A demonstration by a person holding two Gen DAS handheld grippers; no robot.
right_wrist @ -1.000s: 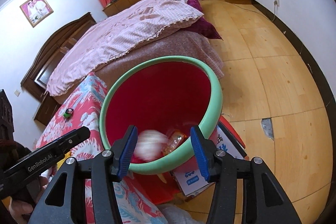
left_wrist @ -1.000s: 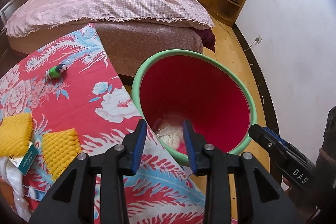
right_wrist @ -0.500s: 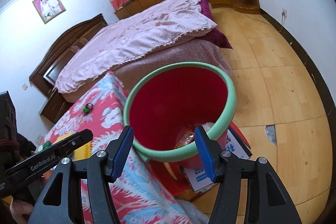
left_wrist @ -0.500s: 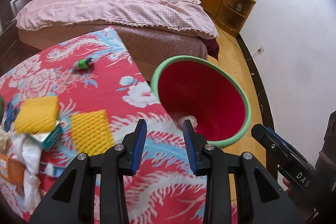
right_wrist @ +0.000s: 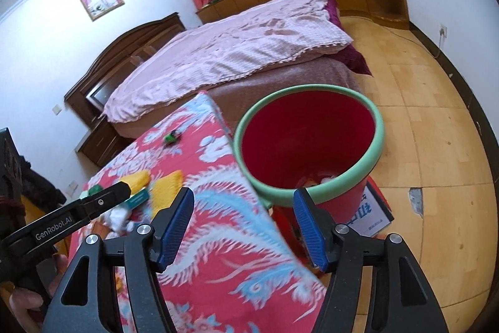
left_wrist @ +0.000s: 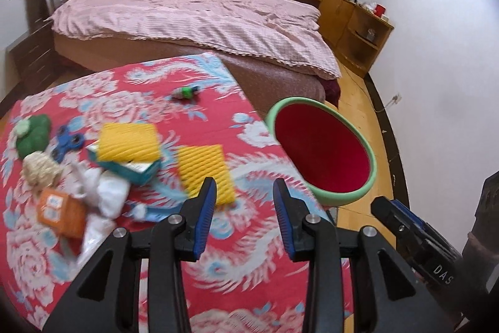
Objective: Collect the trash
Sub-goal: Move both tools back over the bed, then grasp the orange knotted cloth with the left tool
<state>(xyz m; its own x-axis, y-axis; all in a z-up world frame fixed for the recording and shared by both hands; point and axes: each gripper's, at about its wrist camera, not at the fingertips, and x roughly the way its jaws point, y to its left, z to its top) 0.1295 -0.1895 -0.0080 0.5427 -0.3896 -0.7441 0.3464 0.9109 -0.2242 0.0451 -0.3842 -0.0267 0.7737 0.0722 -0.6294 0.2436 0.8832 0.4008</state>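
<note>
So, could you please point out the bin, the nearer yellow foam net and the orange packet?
bin (right_wrist: 379, 142): right wrist view, green rim.
yellow foam net (left_wrist: 204, 167): left wrist view, centre of ribbed top.
orange packet (left_wrist: 60, 213): left wrist view, middle of its face.

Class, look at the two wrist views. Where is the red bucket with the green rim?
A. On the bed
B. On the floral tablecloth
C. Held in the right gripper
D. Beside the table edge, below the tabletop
D: the red bucket stands off the floral tablecloth's edge, lower, beside the wooden floor.
</note>
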